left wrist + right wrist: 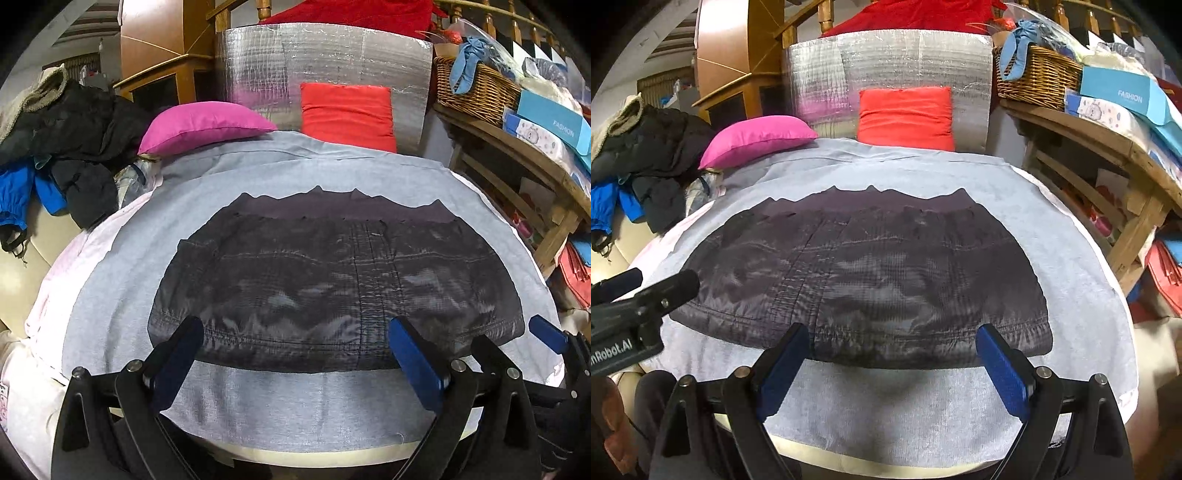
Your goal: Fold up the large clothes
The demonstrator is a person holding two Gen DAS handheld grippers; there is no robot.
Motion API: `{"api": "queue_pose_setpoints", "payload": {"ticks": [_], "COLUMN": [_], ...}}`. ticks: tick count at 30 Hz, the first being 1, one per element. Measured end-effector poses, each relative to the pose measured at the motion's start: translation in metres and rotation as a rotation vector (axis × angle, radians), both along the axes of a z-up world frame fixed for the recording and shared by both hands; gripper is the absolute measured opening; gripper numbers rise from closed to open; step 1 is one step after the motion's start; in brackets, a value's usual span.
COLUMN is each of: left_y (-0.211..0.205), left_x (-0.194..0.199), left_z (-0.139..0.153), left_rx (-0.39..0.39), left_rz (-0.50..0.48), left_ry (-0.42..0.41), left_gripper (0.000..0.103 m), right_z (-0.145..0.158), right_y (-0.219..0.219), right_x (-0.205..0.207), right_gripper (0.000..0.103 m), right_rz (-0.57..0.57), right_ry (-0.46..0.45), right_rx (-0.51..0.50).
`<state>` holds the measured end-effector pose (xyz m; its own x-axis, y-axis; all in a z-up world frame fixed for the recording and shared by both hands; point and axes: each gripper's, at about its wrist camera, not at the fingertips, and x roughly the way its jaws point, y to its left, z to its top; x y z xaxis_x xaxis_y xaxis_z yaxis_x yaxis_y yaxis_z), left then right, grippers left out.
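Dark garment lies flat on the grey cloth, hem at six o'clock. Left gripper and right gripper both hover, fingers spread apart, gripping nothing.

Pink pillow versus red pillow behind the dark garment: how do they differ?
The magenta pink pillow lies flat at the left; the orange-red pillow stands upright against the silver quilted foil panel. The pink one looks plump and pointed, the red one squarer. Both sit at the far edge of the grey cloth.
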<state>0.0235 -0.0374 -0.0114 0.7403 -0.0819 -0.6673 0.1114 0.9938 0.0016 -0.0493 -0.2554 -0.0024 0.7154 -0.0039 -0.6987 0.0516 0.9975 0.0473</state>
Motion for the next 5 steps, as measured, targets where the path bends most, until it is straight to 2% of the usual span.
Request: {"api": "queue_pose_setpoints", "payload": {"ticks": [5], "left_y": [0.0013], "left_x": [0.0010], "left_z": [0.0035], "left_rx": [0.017], "left_rz": [0.016], "left_ry": [-0.026], "left_gripper": [0.100], "right_z": [0.0017], "right_y": [0.0019], "right_x": [0.0063], "right_gripper": [0.094], "right_rz": [0.005], "right_ry": [-0.007], "right_rx": [-0.007]}}
